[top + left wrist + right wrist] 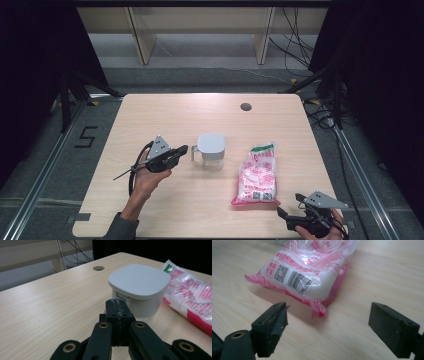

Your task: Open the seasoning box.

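Observation:
A small clear jug with a white lid (210, 150) (140, 282) stands mid-table, its grey handle (192, 152) turned toward the left. My left gripper (182, 149) (117, 306) is right at that handle side, jaws pressed flat together with nothing visible between them; the handle itself is hidden behind the tips in the left gripper view. A pink-and-white printed plastic bag (257, 175) (190, 297) (307, 267) lies flat to the right of the jug. My right gripper (289, 204) (332, 315) stands open just short of the bag's near corner, touching nothing.
A round cable hole (245, 106) (98, 268) sits near the table's far edge. The wooden table (165, 115) ends close behind my right gripper at the front right corner. Metal rails and cables run along the floor on both sides.

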The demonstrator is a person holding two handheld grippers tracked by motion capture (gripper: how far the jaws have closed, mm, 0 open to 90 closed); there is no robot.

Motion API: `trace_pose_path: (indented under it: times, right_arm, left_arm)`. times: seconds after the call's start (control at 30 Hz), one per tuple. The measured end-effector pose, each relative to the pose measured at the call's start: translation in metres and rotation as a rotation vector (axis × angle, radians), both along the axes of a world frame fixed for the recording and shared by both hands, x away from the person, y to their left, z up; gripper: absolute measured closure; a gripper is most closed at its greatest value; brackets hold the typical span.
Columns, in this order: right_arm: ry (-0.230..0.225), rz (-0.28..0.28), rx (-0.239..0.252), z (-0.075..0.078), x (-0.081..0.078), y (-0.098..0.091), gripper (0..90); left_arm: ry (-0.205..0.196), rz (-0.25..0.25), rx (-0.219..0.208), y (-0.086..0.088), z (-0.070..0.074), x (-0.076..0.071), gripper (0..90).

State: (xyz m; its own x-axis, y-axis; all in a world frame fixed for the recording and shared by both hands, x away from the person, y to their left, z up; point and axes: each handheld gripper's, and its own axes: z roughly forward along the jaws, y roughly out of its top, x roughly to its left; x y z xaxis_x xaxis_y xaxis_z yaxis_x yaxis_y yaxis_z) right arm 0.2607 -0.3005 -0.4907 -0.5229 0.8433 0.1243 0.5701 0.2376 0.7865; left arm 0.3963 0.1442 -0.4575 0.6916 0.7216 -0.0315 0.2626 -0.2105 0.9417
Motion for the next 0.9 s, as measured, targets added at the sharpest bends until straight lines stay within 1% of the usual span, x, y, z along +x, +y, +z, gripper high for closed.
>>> trace_pose_path:
  times: [0.03, 0.07, 0.1, 0.13, 0.17, 0.2, 0.23, 0.3, 0.33, 0.37, 0.4, 0.47, 0.5, 0.53, 0.57, 0.6, 0.63, 0.67, 0.7, 0.73, 0.77, 0.8, 0.83, 0.87, 0.9]
  right_arm:
    - [-0.007, 0.004, -0.001, 0.0, 0.0, 0.0, 15.7]
    - [-0.028, -0.001, -0.01, 0.001, 0.0, 0.001, 15.5]
    - [-0.004, -0.017, 0.014, 0.001, -0.001, 0.003, 15.4]
    - [-0.002, -0.019, 0.019, 0.002, -0.001, 0.004, 15.4]
    - [-0.03, 0.002, 0.004, 0.001, 0.001, 0.003, 15.4]
    - [-0.006, -0.018, 0.017, 0.002, -0.001, 0.005, 15.4]
    - [-0.037, 0.006, 0.002, 0.002, 0.002, 0.003, 15.4]
    - [-0.023, 0.006, -0.006, 0.002, 0.003, 0.004, 15.5]
    - [-0.031, 0.003, -0.015, 0.002, 0.004, 0.004, 15.6]
    - [-0.035, 0.004, -0.019, 0.002, 0.005, 0.004, 15.8]
    - [-0.037, 0.003, -0.02, 0.002, 0.005, 0.004, 15.9]
    - [-0.037, 0.0, -0.014, 0.002, 0.005, 0.005, 16.3]
    - [-0.033, -0.015, -0.002, 0.002, 0.004, 0.007, 16.7]
    - [-0.053, 0.003, -0.012, 0.002, 0.005, 0.006, 17.4]
    - [-0.048, 0.006, -0.008, 0.003, 0.005, 0.007, 18.4]
    - [-0.029, -0.012, 0.001, 0.004, 0.002, 0.009, 18.8]
    - [-0.048, -0.002, -0.011, 0.004, 0.003, 0.008, 19.1]
    - [-0.06, 0.009, -0.013, 0.004, 0.004, 0.008, 20.1]
    - [-0.063, 0.01, -0.007, 0.004, 0.004, 0.008, 21.0]
    - [-0.064, 0.01, -0.004, 0.004, 0.004, 0.008, 21.6]
    - [-0.064, 0.012, -0.004, 0.004, 0.004, 0.008, 22.1]
    - [-0.053, -0.002, -0.003, 0.005, 0.002, 0.009, 23.1]
    - [-0.059, 0.004, -0.012, 0.005, 0.003, 0.009, 24.6]
    - [-0.069, 0.023, -0.012, 0.005, 0.004, 0.009, 26.2]
    - [-0.055, 0.002, -0.011, 0.006, 0.001, 0.011, 27.4]
  left_arm:
    - [-0.003, 0.001, 0.0, -0.001, 0.001, 0.0, 89.3]
    - [-0.002, 0.003, 0.004, -0.002, 0.003, -0.001, 89.3]
    - [-0.01, -0.003, -0.005, -0.002, 0.004, 0.0, 89.3]
    - [-0.008, -0.007, -0.021, -0.004, 0.005, 0.001, 89.3]
    - [-0.016, -0.008, -0.02, -0.005, 0.006, 0.002, 89.2]
    - [-0.014, -0.008, -0.027, -0.006, 0.009, 0.002, 89.3]
    - [-0.014, -0.007, -0.034, -0.008, 0.01, 0.003, 89.3]
    - [-0.025, -0.021, -0.025, -0.012, 0.013, 0.006, 89.3]
    - [-0.022, -0.021, -0.029, -0.015, 0.014, 0.007, 89.3]
    - [-0.031, -0.023, -0.033, -0.016, 0.014, 0.009, 89.2]
    - [-0.023, -0.023, -0.025, -0.018, 0.015, 0.01, 89.3]
    - [-0.019, -0.012, -0.029, -0.02, 0.015, 0.013, 89.3]
    - [-0.027, -0.019, -0.023, -0.021, 0.015, 0.016, 89.3]
    - [-0.021, -0.018, -0.031, -0.022, 0.014, 0.017, 89.3]
    - [-0.018, -0.02, -0.037, -0.023, 0.014, 0.018, 89.2]
    - [-0.021, -0.023, -0.028, -0.024, 0.014, 0.019, 89.2]
    - [-0.023, -0.027, -0.02, -0.025, 0.014, 0.021, 89.2]
    - [-0.019, -0.021, -0.024, -0.027, 0.013, 0.022, 89.2]
    - [-0.023, -0.028, -0.02, -0.027, 0.012, 0.023, 89.3]
    - [-0.014, -0.032, -0.032, -0.029, 0.011, 0.025, 89.2]
    - [-0.013, -0.033, -0.02, -0.029, 0.01, 0.026, 89.2]
    - [-0.016, -0.026, -0.017, -0.03, 0.009, 0.027, 89.2]
    - [-0.012, -0.028, -0.023, -0.029, 0.009, 0.028, 89.2]
    - [-0.009, -0.025, -0.025, -0.029, 0.009, 0.028, 89.2]
    - [-0.015, -0.028, -0.017, -0.029, 0.009, 0.028, 89.2]
